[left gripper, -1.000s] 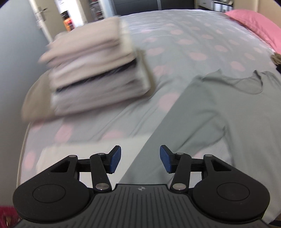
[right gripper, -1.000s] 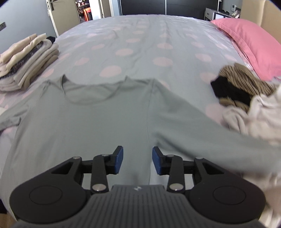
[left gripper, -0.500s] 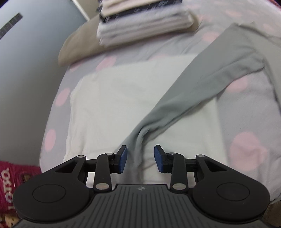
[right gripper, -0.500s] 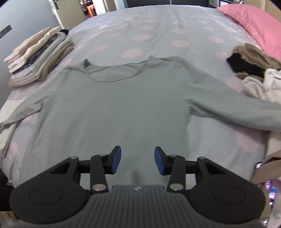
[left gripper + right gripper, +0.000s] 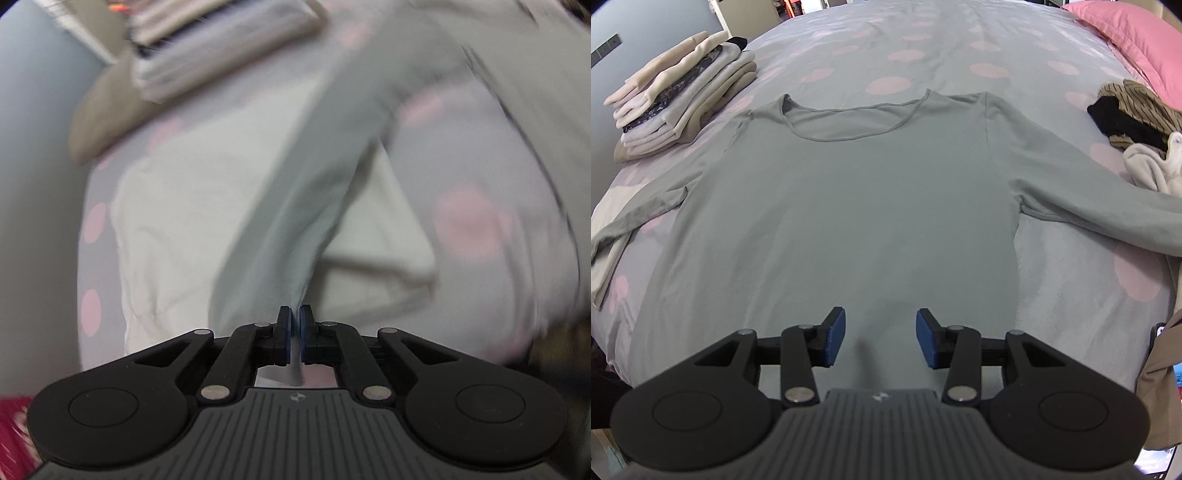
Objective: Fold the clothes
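Beside folded stack (image 5: pixel 683 92), left fingers (image 5: pixel 285 332) clamped on sleeve (image 5: pixel 295 221); right fingers (image 5: pixel 836 338) apart.

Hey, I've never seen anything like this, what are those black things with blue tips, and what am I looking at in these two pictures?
No robot here: a person holds a two-finger tool in each hand, and a fisheye camera on each looks forward along its blue-padded fingers.

The left view is blurred. The left hand-held gripper is shut on the sleeve end of the grey long-sleeved shirt, above a white cloth.

In the right view, the right hand-held gripper is open and empty, over the shirt's lower part. The shirt lies spread flat on a grey bedspread with pink dots. To the left sits a stack of folded clothes; to the right, a heap of unfolded clothes and a pink pillow.
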A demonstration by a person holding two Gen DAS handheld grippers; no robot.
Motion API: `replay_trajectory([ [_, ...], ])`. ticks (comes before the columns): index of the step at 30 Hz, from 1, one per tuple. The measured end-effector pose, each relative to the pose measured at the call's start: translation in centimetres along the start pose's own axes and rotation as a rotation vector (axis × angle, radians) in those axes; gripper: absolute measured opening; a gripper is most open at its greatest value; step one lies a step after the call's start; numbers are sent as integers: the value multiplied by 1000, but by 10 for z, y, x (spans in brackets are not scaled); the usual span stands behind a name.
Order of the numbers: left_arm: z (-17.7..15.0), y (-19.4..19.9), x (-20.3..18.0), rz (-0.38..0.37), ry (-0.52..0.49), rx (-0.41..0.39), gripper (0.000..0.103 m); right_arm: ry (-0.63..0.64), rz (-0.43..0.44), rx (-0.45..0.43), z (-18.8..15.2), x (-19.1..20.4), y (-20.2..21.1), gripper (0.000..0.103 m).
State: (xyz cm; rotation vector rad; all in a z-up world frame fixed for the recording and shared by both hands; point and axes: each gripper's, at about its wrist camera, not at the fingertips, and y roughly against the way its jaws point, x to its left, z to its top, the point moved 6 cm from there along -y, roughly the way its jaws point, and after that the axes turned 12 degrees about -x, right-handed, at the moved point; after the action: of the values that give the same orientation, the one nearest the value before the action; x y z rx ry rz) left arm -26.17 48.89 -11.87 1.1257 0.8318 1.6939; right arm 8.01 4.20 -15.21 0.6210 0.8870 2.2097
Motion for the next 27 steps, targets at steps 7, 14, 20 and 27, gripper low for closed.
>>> replay_trajectory([
  [7,-19,-24,-11,-66,37,91,5,3,3,-8,1,-1,3,49],
  [14,-17,-6,18,-7,187,11,29,-15,0,-5,2,-3,2,51],
  [20,-5,-6,64,144,404,-70,30,-10,20,-17,3,0,2,59],
  [27,1,-16,91,293,462,-127,44,1,16,-22,3,1,0,61],
])
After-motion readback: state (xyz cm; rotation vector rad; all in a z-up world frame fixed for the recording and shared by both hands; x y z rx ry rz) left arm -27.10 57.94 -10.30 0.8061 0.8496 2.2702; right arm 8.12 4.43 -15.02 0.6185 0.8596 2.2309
